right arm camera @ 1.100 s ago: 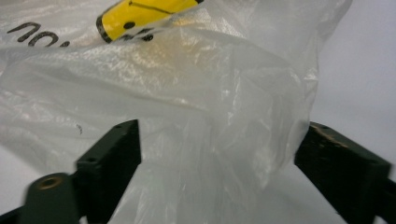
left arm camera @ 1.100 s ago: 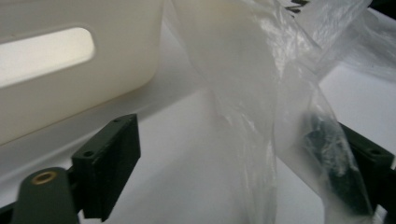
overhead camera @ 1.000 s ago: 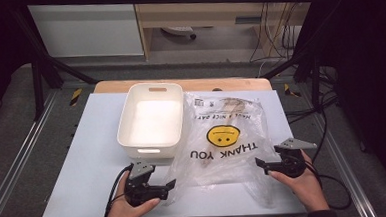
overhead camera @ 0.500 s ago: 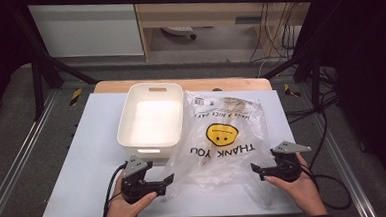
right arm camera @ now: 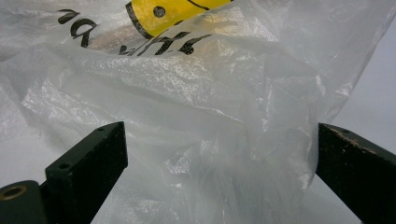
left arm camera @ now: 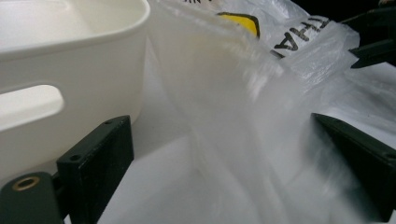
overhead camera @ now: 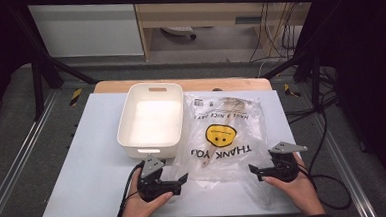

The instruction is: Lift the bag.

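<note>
A clear plastic bag (overhead camera: pixel 227 136) printed with a yellow smiley and "THANK YOU" lies flat on the pale table (overhead camera: pixel 83 159), just right of centre, its lettering upside down from the person's side. Beside it at 9 o'clock, touching or nearly so, stands an empty white tub (overhead camera: pixel 154 119) with a slot handle in its near wall. The left gripper (overhead camera: pixel 180 179) sits near the table's 7 o'clock edge, held in the left hand (overhead camera: pixel 143 208), pointing toward 3 o'clock at the bag's near left corner. In the left gripper view its jaws are spread wide, with the bag's crumpled film (left arm camera: pixel 243 140) rising between them and the tub wall (left arm camera: pixel 70 70) just off to one side. The right gripper (overhead camera: pixel 255 171), in the right hand (overhead camera: pixel 298 188) near 5 o'clock, points toward 9 o'clock at the bag's near right corner. Its jaws are also spread wide, and wrinkled film (right arm camera: pixel 210 140) lies between them; whether either tip touches it cannot be told.
</note>
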Available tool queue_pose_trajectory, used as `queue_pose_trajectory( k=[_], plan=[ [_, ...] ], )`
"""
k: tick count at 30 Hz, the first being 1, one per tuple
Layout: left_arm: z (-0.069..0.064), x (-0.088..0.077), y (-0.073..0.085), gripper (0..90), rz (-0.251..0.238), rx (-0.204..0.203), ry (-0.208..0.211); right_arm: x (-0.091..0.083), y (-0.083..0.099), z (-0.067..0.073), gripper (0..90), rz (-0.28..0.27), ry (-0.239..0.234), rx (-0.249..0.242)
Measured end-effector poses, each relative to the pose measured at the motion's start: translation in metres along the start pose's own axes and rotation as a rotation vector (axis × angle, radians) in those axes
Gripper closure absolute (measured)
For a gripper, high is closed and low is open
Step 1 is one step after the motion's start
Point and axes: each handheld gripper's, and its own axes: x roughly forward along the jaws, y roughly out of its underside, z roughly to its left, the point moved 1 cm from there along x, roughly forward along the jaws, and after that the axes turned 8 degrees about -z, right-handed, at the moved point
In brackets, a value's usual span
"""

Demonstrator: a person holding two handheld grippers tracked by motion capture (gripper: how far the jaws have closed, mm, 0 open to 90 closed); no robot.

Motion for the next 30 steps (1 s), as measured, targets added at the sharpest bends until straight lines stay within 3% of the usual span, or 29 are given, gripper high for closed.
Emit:
queue_pose_trajectory(
  k=[4, 6, 13, 24, 30],
  plan=[
    [-0.001, 0.001, 0.002, 8.7, 0.027, 0.005, -0.005, 0.0, 0.001, 0.0, 5.6, 0.006, -0.003, -0.001],
    [0.001, -0.004, -0.001, 8.4, 0.0, 0.015, -0.01, 0.0, 0.001, -0.001, 5.6, 0.002, -0.002, 0.002],
    [0.014, -0.022, -0.01, 8.0, -0.046, -0.008, -0.041, -0.001, 0.001, -0.003, 4.4, -0.019, 0.002, 0.014],
    [0.022, -0.045, -0.025, 7.9, -0.088, -0.003, -0.057, -0.01, -0.002, -0.01, 3.4, -0.092, 0.016, 0.037],
    [0.034, -0.057, -0.031, 7.9, -0.109, -0.011, -0.099, -0.012, -0.003, -0.011, 3.2, -0.115, 0.026, 0.049]
  ],
)
